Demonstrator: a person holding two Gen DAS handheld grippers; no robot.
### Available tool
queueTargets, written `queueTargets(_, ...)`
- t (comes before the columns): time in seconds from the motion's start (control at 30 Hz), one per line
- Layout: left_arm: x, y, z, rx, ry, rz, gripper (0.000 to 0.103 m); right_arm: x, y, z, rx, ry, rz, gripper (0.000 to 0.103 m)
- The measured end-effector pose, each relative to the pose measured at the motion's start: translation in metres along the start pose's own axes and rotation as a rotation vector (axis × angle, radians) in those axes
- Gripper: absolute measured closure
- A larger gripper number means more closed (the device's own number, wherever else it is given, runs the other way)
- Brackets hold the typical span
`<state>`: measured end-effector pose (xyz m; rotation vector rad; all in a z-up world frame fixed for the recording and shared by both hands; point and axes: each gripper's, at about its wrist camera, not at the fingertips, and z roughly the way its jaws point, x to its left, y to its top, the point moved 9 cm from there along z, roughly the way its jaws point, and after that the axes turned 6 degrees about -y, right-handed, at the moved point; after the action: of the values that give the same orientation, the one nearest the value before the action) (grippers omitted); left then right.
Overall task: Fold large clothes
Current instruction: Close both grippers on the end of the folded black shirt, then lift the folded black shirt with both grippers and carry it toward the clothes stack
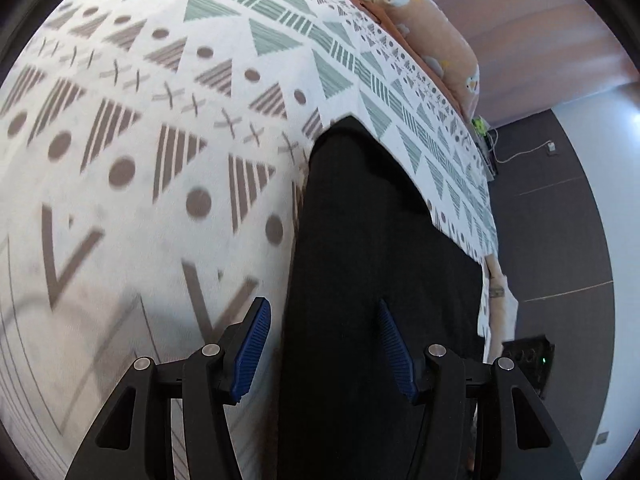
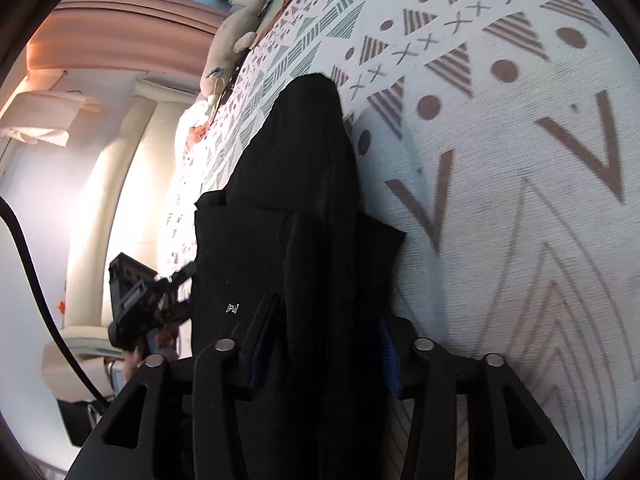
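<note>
Two grippers on black garment [image 1: 360, 240] lying toward twelve o'clock across patterned bedspread [image 1: 140, 160]: left gripper [image 1: 324, 344] spread wide, empty; right gripper [image 2: 320, 356] clamped on cloth. Risk: lopsided fold from one-sided pull.

text: "[Pu]" – small white print | on: black garment [image 2: 280, 208]

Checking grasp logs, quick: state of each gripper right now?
Left gripper: open, black garment between its fingers, not clamped.
Right gripper: closed on the black garment.
</note>
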<state>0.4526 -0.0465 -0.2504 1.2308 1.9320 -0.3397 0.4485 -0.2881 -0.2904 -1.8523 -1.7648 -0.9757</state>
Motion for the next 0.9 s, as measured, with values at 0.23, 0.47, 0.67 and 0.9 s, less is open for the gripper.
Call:
queueTargets(0.23, -0.011, -0.013, 0.015, 0.021, 0.019, 0.040, 0.056, 0.003, 0.001, 0.003, -0.013, -0.025, -0.013, 0.076)
queueTargets(0.47, -0.037, -0.018, -0.008, -0.013, 0.010, 0.087, 0.075, 0.027, -0.003, -0.018, -0.071, -0.040, -0.061, 0.087)
queueTargets(0.67, -0.060, -0.027, -0.034, -0.056, -0.022, 0.120, 0.076, 0.056, -0.011, -0.049, -0.133, -0.027, -0.106, 0.088)
queueTargets(0.9, -0.091, -0.040, -0.064, -0.094, -0.058, 0.165, 0.076, 0.080, -0.027, -0.085, -0.199, -0.013, -0.147, 0.088)
